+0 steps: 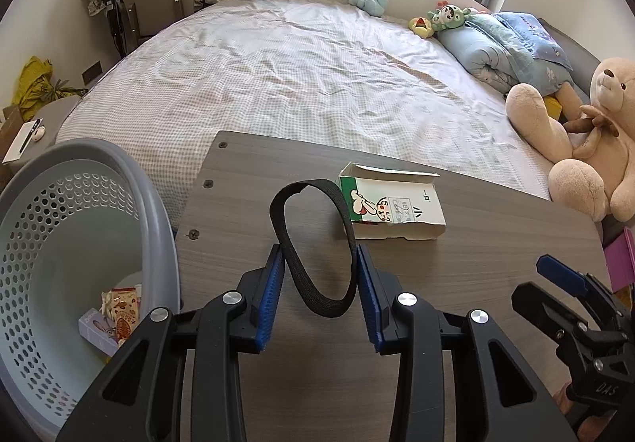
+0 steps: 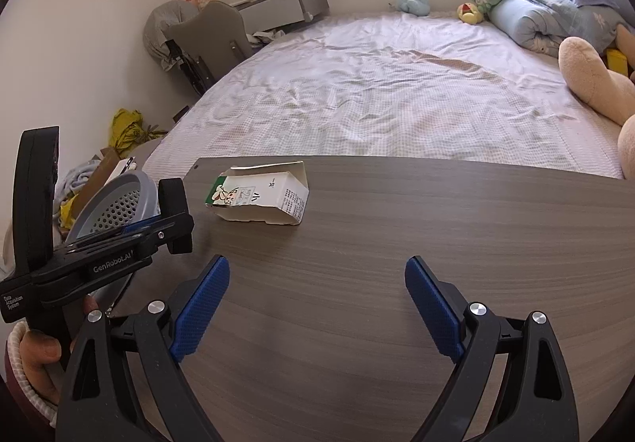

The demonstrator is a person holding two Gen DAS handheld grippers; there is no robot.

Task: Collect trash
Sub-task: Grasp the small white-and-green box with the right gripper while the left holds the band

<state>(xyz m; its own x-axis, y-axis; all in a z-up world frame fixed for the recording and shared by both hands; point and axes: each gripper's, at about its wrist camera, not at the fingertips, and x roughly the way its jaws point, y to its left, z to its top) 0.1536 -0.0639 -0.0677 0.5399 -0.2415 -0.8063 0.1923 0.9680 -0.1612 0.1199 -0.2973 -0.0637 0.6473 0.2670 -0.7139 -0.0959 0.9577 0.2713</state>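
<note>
Black strap loop [image 1: 313, 247] is pinched between the closed pads of the left gripper [image 1: 319, 263] above the wooden table [image 1: 496, 251], so carry it steadily over the grey basket [image 1: 131, 180] before releasing.

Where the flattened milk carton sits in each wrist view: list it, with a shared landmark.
Left wrist: milk carton lies right of centre on the table, just beyond the black strap.
Right wrist: carton lies left of centre, near the table's far edge.
Shared landmark: the perforated grey basket, off the table's left edge.
</note>
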